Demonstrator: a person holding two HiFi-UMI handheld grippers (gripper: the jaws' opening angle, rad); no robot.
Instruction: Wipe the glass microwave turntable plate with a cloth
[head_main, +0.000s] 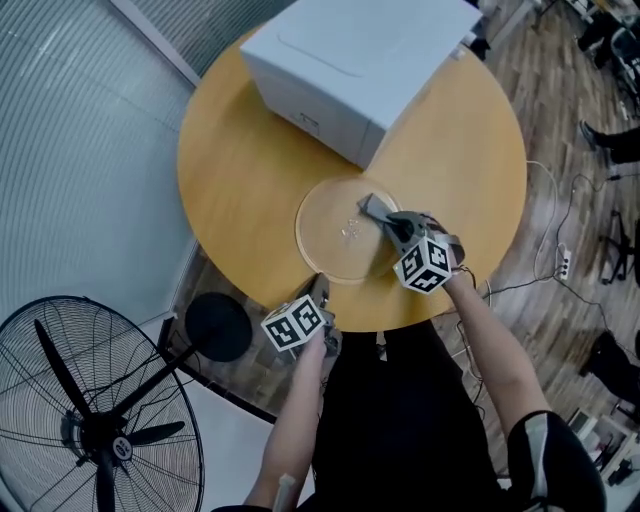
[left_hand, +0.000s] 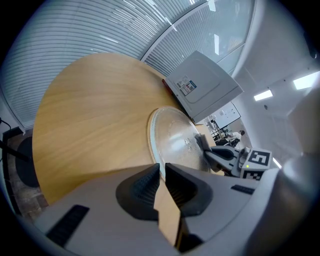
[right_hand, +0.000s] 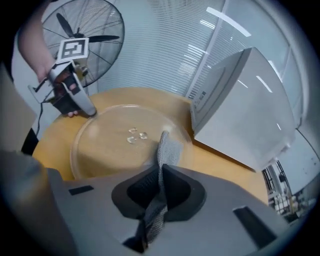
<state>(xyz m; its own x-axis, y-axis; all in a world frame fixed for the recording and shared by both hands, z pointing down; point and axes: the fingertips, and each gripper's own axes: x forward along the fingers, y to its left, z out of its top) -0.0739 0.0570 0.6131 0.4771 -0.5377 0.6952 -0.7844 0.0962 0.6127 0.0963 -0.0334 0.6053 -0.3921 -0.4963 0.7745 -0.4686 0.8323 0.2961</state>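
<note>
The round glass turntable plate (head_main: 330, 235) lies flat on the wooden table (head_main: 240, 170), in front of the microwave. My left gripper (head_main: 318, 287) is at the plate's near edge, jaws shut on the rim (left_hand: 156, 150). My right gripper (head_main: 388, 222) reaches over the plate's right side, shut on a grey cloth (head_main: 372, 207). In the right gripper view the cloth (right_hand: 167, 147) sticks out past the jaws and rests on the glass (right_hand: 110, 145) near its right rim. Three small raised bumps (right_hand: 136, 136) mark the plate's centre.
A white microwave (head_main: 350, 65) stands at the back of the table, close behind the plate. A large black floor fan (head_main: 95, 420) and a black round base (head_main: 217, 325) are to the lower left. Cables and a power strip (head_main: 562, 265) lie on the floor at right.
</note>
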